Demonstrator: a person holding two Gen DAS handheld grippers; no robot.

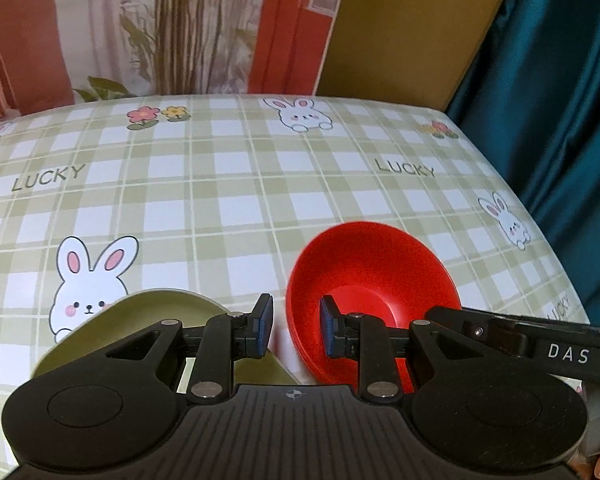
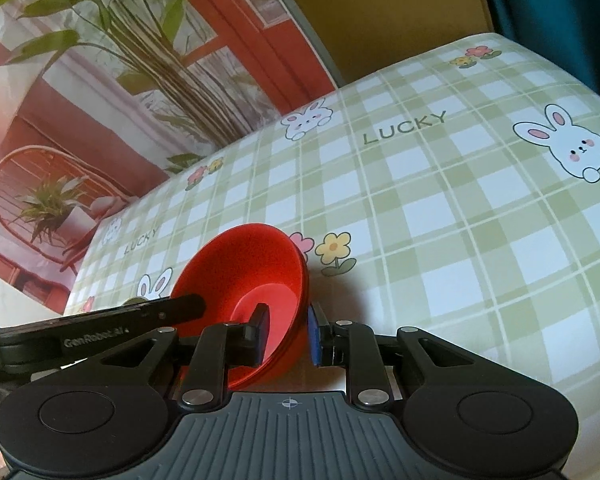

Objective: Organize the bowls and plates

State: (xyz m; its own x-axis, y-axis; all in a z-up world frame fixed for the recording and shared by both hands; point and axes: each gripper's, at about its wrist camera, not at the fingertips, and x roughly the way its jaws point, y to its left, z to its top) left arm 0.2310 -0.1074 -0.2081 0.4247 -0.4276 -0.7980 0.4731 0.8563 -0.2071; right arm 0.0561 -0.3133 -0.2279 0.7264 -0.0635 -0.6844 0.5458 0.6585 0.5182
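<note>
A red bowl (image 1: 370, 276) sits tilted over the green checked tablecloth (image 1: 236, 184). My left gripper (image 1: 296, 330) straddles its left rim, one finger inside (image 1: 332, 330) and one outside (image 1: 262, 328), with a small gap. An olive green plate (image 1: 168, 312) lies under the left gripper's left side. In the right wrist view my right gripper (image 2: 286, 330) grips the near rim of the red bowl (image 2: 248, 276); what looks like a second red bowl is nested beneath it. The left gripper's finger reaches into the bowl there.
A printed backdrop with plants and red window frames (image 1: 180, 28) stands behind the table. A teal curtain (image 1: 560, 100) hangs at the right. The table's right edge (image 1: 540, 216) is close to the bowl.
</note>
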